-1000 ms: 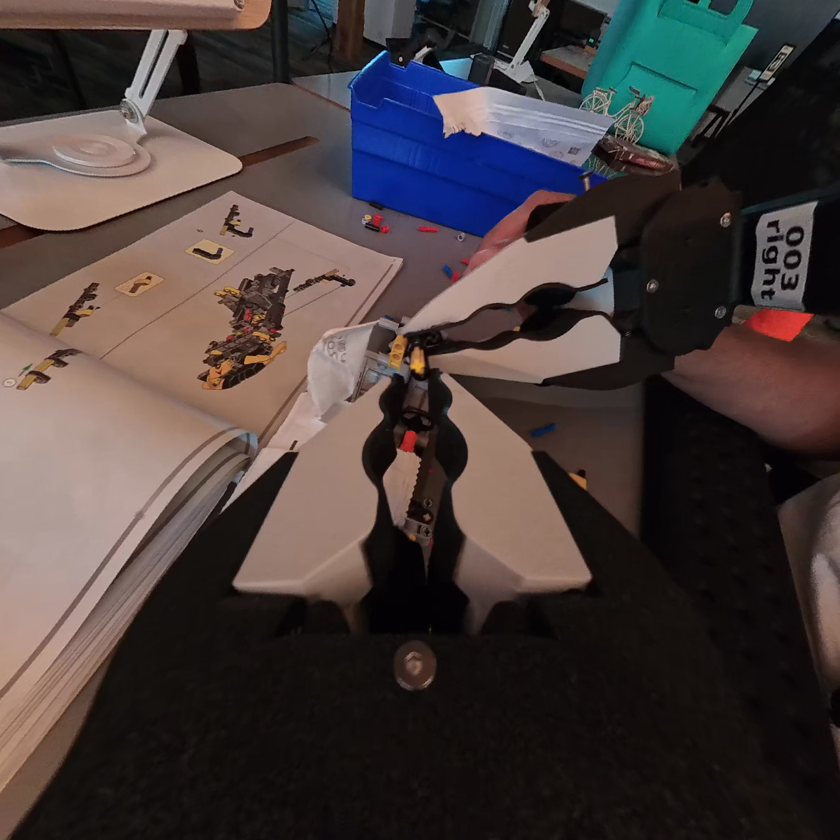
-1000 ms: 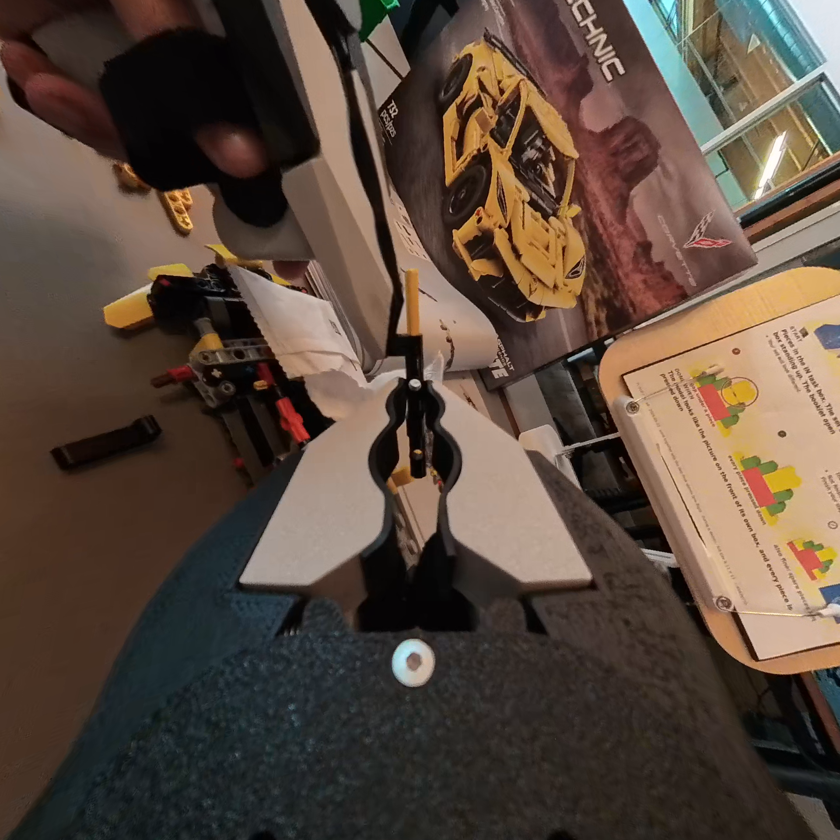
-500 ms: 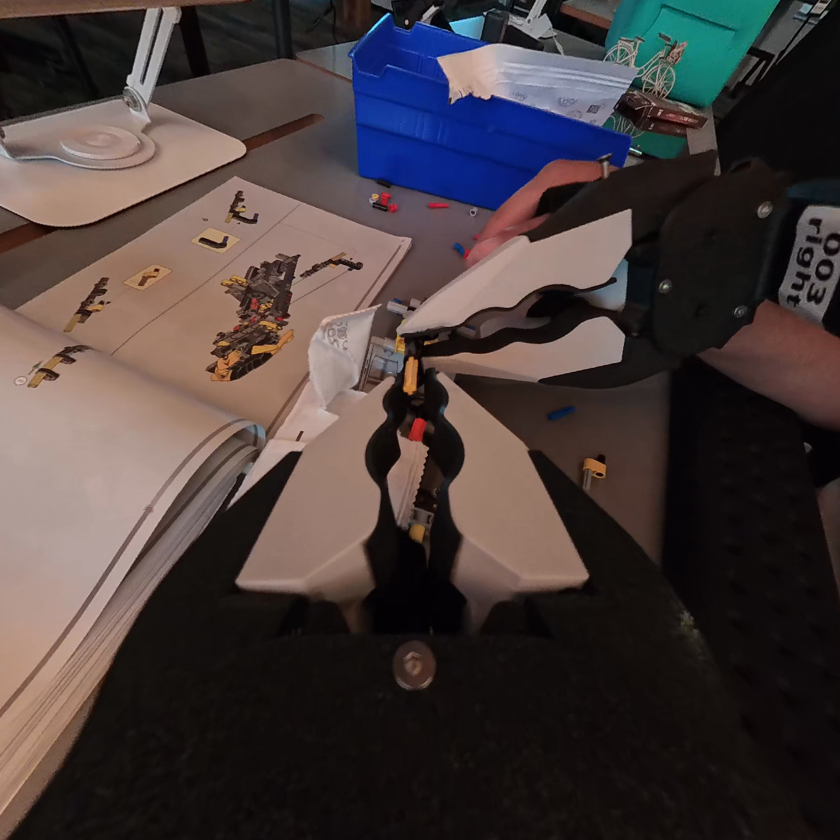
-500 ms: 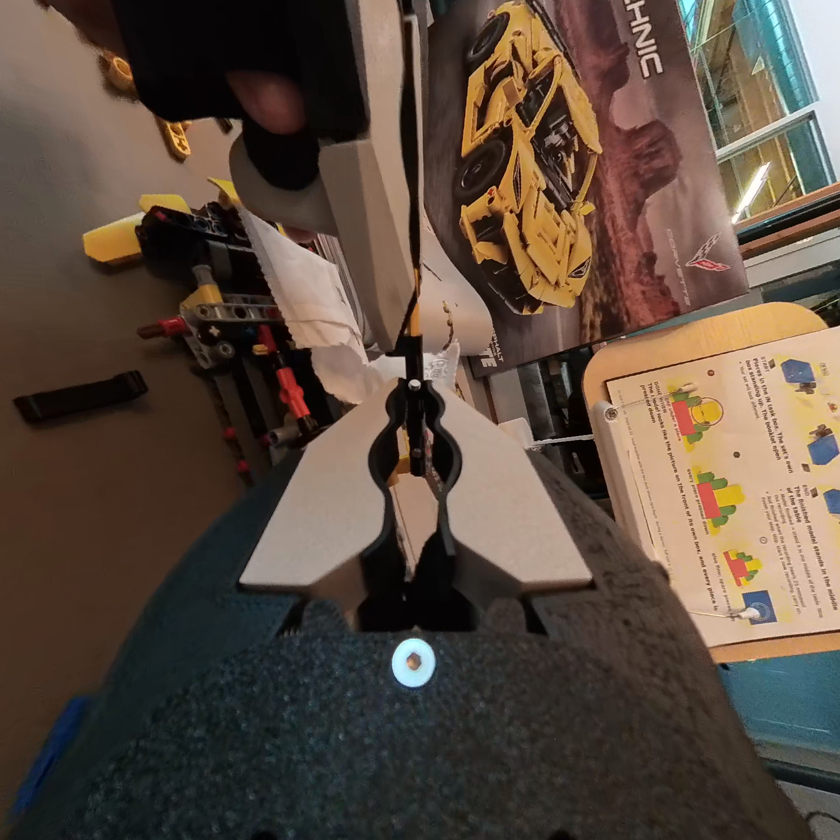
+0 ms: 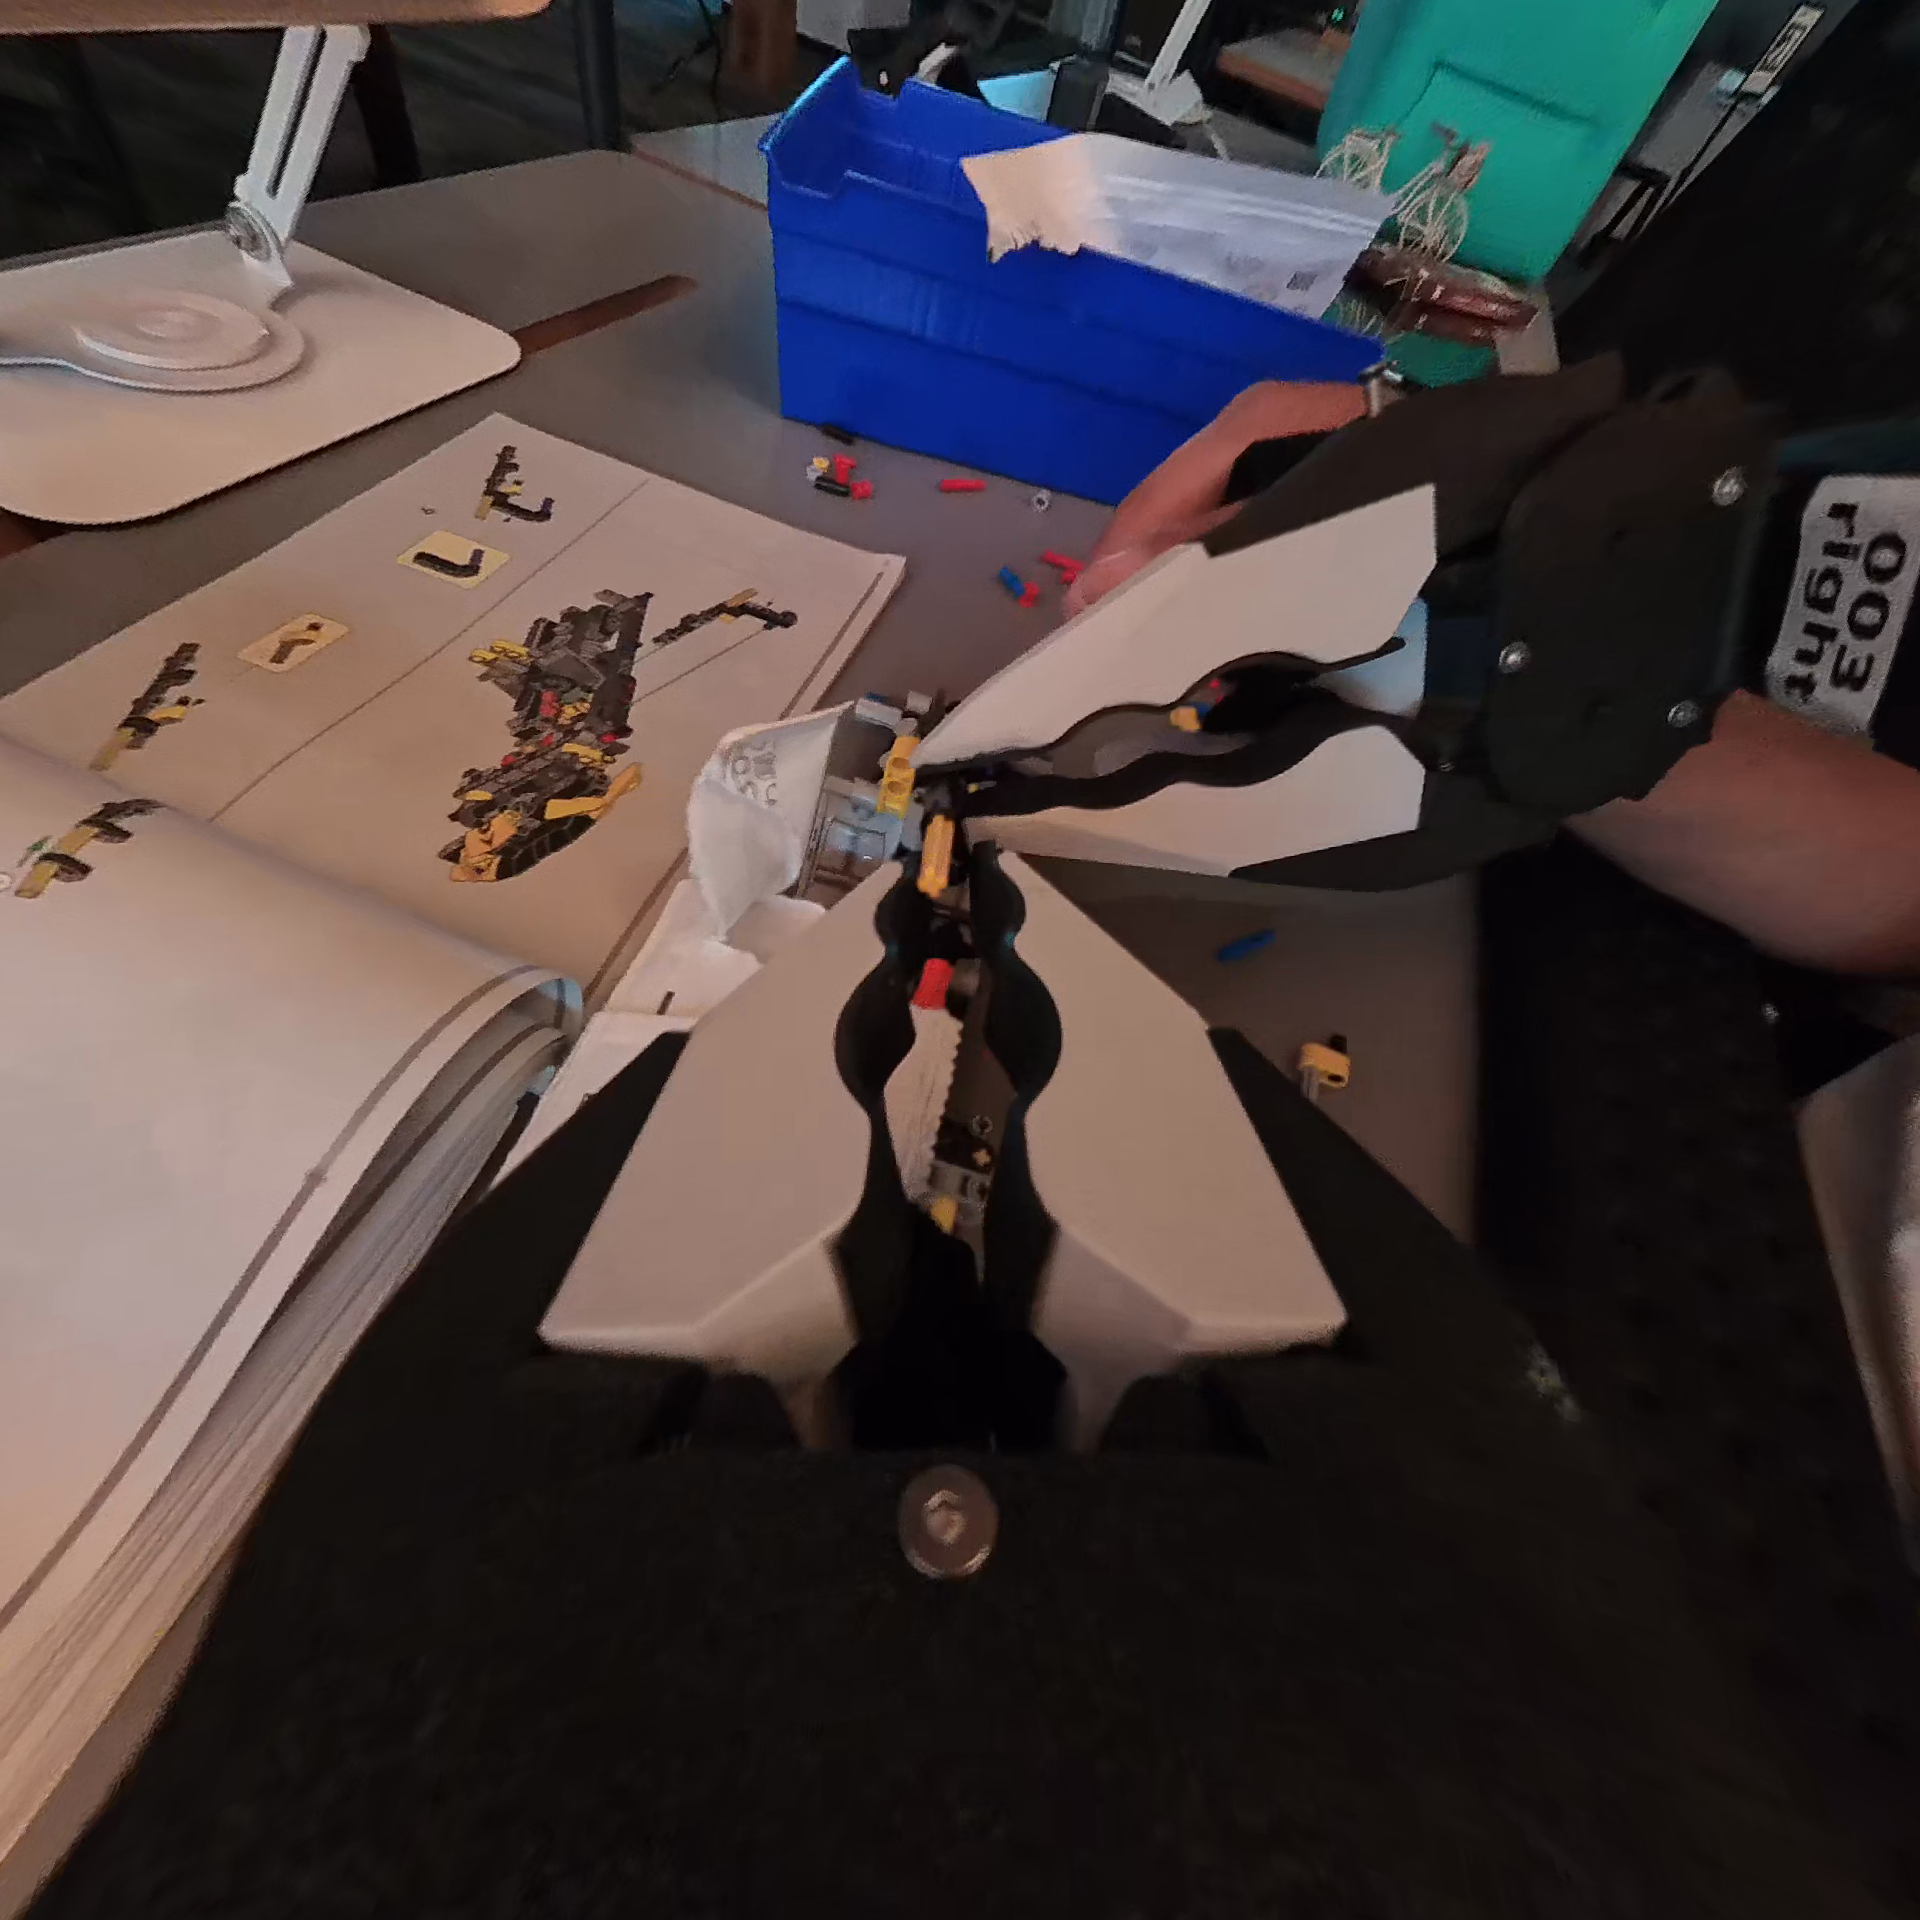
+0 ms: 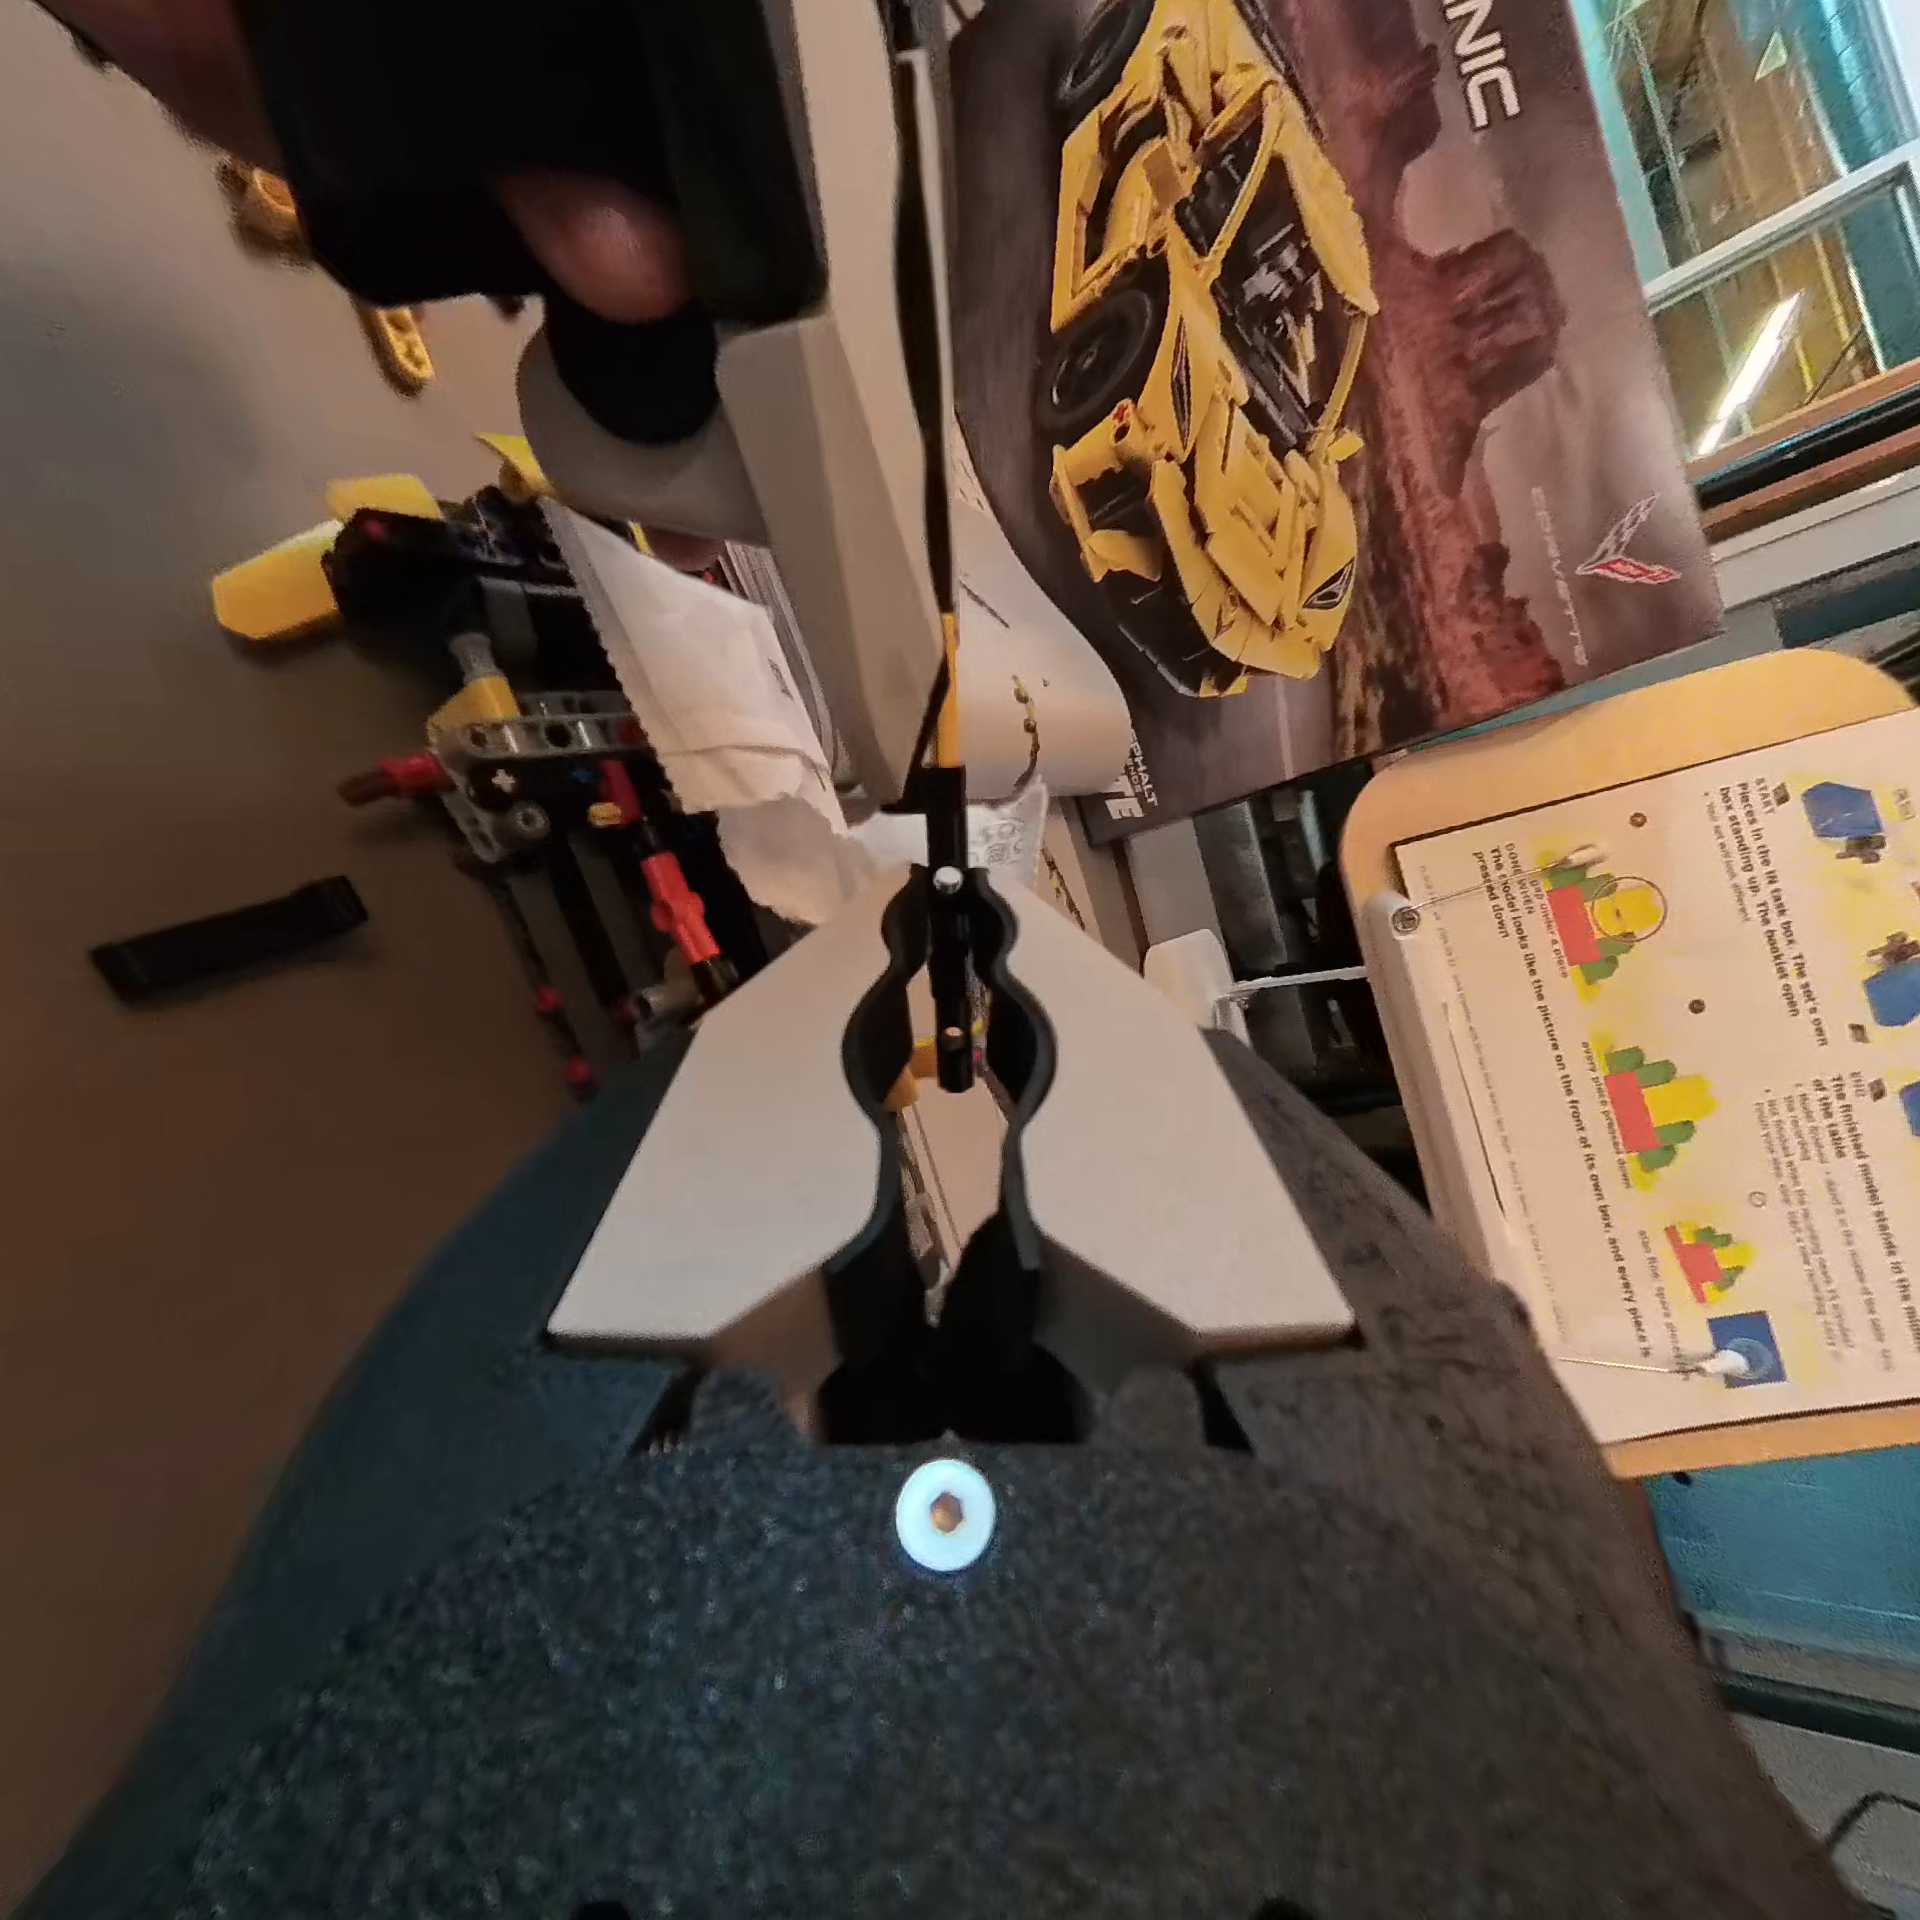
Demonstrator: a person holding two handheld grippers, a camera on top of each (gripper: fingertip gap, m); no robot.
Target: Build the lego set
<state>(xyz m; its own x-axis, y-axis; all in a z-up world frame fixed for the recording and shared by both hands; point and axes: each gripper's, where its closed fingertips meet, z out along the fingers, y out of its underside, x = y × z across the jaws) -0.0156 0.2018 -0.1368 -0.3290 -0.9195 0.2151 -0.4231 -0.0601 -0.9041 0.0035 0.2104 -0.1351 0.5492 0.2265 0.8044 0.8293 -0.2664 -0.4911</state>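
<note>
My right tongs (image 6: 948,904) are clamped on a thin black pin piece (image 6: 948,997), and my left tongs (image 5: 940,883) are pinched on a yellow axle (image 5: 933,854), the two tips meeting nose to nose just above the desk (image 5: 644,384). I judge I'm mating pin to axle here, one small sub-step. Right under the tips sits the half-built chassis (image 6: 540,727), black and grey beams with yellow and red bits, a torn white parts bag (image 5: 748,821) draped against it. Plenty left, I'd say: the box art (image 6: 1226,343) shows a whole yellow car, and the thick instruction book (image 5: 312,727) lies open at an early frame. Loose pins (image 5: 961,484) scatter the grey desk, a black beam (image 6: 229,940) lies apart. Beyond: a blue bin (image 5: 987,343), a white stand base (image 5: 208,353), a teal bag (image 5: 1507,114)
</note>
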